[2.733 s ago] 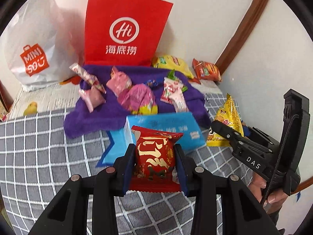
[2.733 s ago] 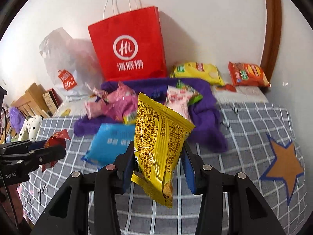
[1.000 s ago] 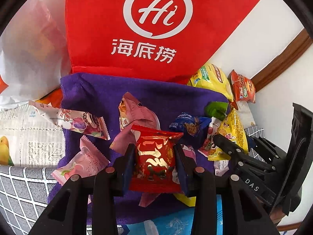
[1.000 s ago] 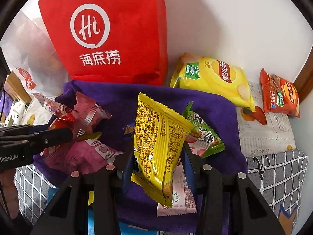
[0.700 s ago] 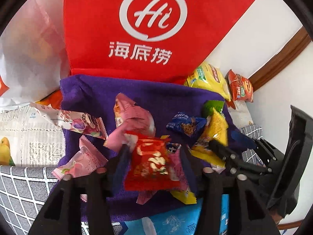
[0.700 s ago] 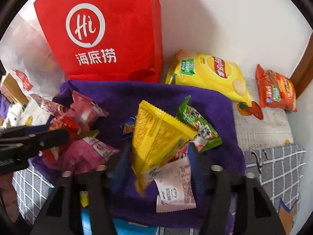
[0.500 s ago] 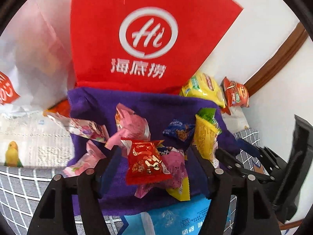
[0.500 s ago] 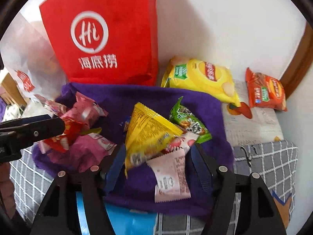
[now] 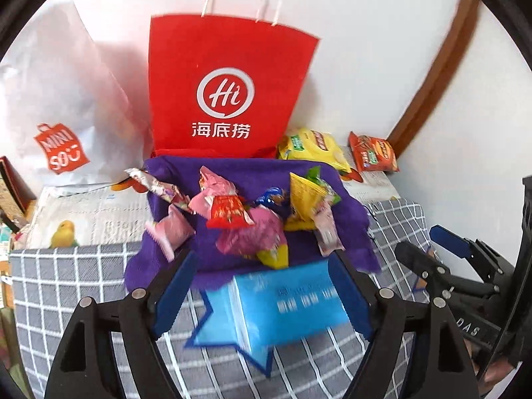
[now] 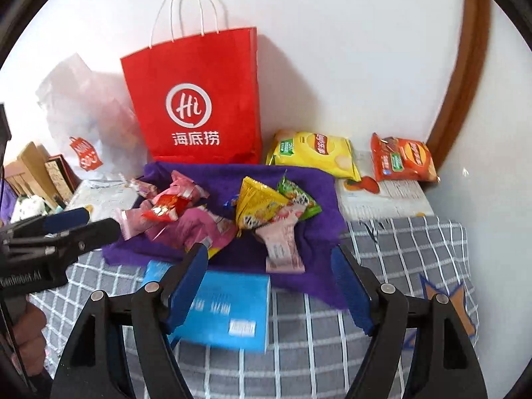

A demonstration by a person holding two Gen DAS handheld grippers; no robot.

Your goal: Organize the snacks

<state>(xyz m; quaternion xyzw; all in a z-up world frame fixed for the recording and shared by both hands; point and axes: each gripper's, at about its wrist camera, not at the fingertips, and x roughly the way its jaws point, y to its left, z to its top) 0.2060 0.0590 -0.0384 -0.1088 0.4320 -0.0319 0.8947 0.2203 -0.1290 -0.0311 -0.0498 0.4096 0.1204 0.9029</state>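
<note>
The red snack packet [image 9: 229, 212] [image 10: 164, 207] and the yellow triangular packet [image 9: 304, 199] [image 10: 257, 206] lie on the purple towel [image 9: 252, 173] [image 10: 216, 176] among several pink and green wrappers. My left gripper [image 9: 262, 272] hangs above the towel's near edge, its jaws opening with nothing between the pads. My right gripper [image 10: 267, 262] is pulled back the same way, jaws opening and nothing in them. A blue box [image 9: 286, 302] [image 10: 226, 306] lies on the checked cloth below both.
A red paper bag [image 9: 229, 83] [image 10: 196, 99] stands against the wall behind the towel, a white plastic bag [image 9: 60, 116] to its left. A yellow chip bag [image 10: 316, 153] and an orange one [image 10: 402, 159] lie at the back right. A hand shows at bottom left of the right wrist view.
Both grippers opened and dropped their packets, red from the left and yellow from the right, onto the purple towel. Both then drew back and up from the pile.
</note>
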